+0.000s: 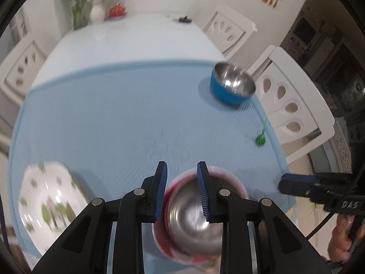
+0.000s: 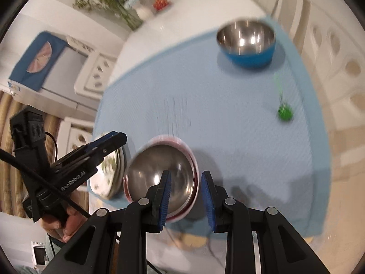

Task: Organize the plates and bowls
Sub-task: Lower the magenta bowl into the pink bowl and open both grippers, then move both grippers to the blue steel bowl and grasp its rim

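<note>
A red bowl with a steel inside [image 1: 194,219] sits near the front edge of the blue mat [image 1: 127,118]. My left gripper [image 1: 182,191] is open and hangs over the bowl's left rim. In the right wrist view the red bowl [image 2: 159,175] lies under my open right gripper [image 2: 186,198], whose jaws straddle its right rim. A blue bowl with a steel inside [image 1: 232,85] stands at the far right of the mat [image 2: 246,43]. A white bowl with a tree pattern [image 1: 50,201] sits at the front left.
A small green object with a thin stem [image 1: 261,138] lies on the mat's right side. White chairs [image 1: 294,105] stand around the table. A vase with flowers [image 1: 97,11] stands at the far end. The frames are motion-blurred.
</note>
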### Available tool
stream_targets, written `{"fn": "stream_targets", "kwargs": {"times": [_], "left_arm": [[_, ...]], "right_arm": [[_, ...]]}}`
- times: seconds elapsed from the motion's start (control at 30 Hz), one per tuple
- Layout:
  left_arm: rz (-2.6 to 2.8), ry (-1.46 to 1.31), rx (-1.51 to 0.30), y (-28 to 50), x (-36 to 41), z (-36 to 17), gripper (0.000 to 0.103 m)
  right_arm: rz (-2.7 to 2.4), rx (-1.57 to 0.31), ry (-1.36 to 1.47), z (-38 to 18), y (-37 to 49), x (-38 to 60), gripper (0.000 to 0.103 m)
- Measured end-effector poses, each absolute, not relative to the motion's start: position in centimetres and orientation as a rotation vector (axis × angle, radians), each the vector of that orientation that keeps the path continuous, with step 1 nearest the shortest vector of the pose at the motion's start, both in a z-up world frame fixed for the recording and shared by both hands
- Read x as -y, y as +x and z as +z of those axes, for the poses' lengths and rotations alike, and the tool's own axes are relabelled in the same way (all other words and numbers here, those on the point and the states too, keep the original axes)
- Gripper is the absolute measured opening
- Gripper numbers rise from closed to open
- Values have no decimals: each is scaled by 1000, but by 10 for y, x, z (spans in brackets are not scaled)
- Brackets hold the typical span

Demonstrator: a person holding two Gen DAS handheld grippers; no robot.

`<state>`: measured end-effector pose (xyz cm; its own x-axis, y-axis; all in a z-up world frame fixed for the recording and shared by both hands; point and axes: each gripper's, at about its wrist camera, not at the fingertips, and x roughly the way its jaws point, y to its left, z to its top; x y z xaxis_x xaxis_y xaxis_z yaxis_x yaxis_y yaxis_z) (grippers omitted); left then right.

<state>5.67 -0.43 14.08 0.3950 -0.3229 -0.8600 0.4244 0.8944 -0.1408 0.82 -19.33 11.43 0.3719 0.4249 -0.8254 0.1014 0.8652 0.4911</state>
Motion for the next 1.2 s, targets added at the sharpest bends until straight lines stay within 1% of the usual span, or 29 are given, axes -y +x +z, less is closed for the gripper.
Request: {"fn": "stream_targets", "kwargs": {"times": [0.2,0.27,0.33,0.37,0.4,0.43,0.47,0.5,0.63,0.87,1.0,1.2], "left_arm": [[-532,157,-956,93,33,177,25],[-559,156,-930,111,45,185,32],[-579,152,-915,131,60,187,33],[-591,149,-916,142,66,187,36],[-606,140,-923,154,73,185,42],[-618,130,-932,164,79,181,45],[-630,116,-942,173,86,178,52],[-649,98,-956,183,93,172,56],[-696,68,-1048,217,120,140,57],[-750,12,-1195,250,152,84,57],[-773,6,-1240,260,167,62,55],[-794,34,-1290,262,183,36,55]], "right_arm": [[158,-1054,413,157,37,225,26],[117,-1017,381,166,54,239,26],[84,-1005,390,167,74,256,29],[72,-1001,409,167,83,263,30],[63,-997,429,165,91,271,33],[53,-996,457,161,100,280,40],[45,-997,481,158,107,288,45],[39,-997,504,154,113,294,47],[1,-1014,556,136,134,314,47],[-46,-1089,638,84,167,342,47],[-47,-1120,661,62,178,350,47],[-28,-1158,689,36,190,362,47]]}}
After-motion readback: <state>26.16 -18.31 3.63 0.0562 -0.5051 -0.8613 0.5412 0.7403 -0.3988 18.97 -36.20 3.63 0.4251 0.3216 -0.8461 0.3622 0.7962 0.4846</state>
